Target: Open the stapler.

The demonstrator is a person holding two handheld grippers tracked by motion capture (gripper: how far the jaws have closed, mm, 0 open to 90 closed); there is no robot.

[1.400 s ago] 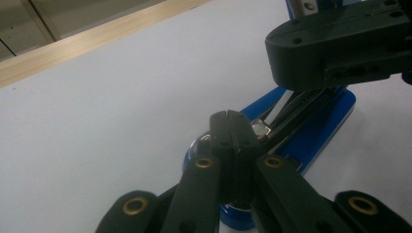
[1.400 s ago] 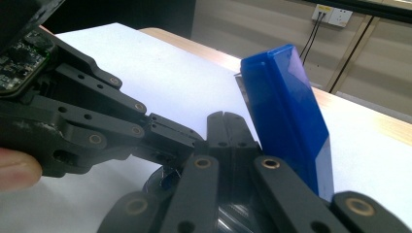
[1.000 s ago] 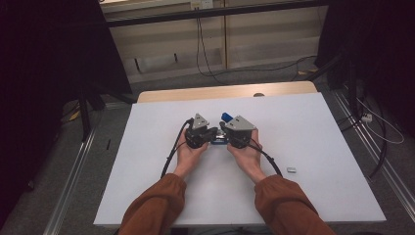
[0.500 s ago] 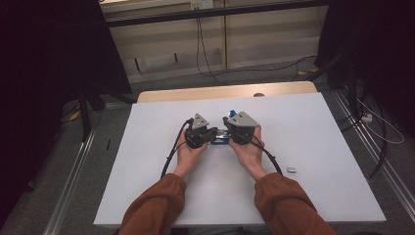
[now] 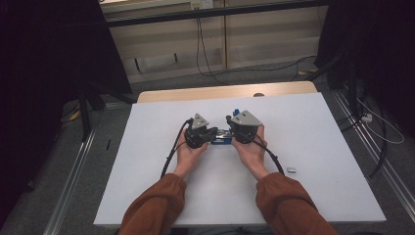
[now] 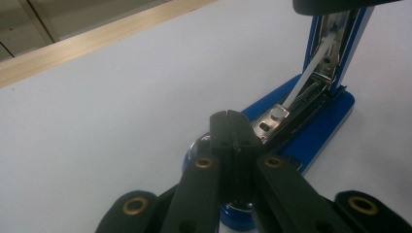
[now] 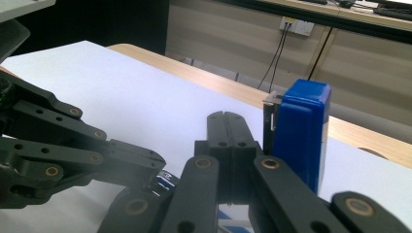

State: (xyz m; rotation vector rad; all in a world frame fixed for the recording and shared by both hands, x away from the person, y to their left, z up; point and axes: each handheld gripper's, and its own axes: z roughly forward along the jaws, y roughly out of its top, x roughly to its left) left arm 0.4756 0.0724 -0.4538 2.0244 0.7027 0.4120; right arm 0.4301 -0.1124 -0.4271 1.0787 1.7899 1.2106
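Observation:
A blue stapler (image 5: 222, 138) lies on the white tabletop (image 5: 313, 127) with its lid swung up. In the left gripper view its base (image 6: 311, 136) and metal staple channel (image 6: 291, 109) run off to the upper right. My left gripper (image 6: 231, 116) is shut, its tips over the front end of the base; whether they press on it I cannot tell. My right gripper (image 7: 226, 117) is shut too, with nothing between its jaws, right beside the upright blue lid (image 7: 301, 131). In the high view the left gripper (image 5: 212, 137) and right gripper (image 5: 230, 121) flank the stapler.
A small metal piece (image 5: 292, 170) lies on the table to the right of my right forearm. A wooden strip (image 5: 220, 92) borders the far edge. Cables (image 5: 198, 39) hang along the wall beyond it. The left gripper's linkage (image 7: 73, 145) crowds the right gripper view's left side.
The right gripper and the stapler's raised lid have shifted slightly to the right. The left gripper has stayed where it was.

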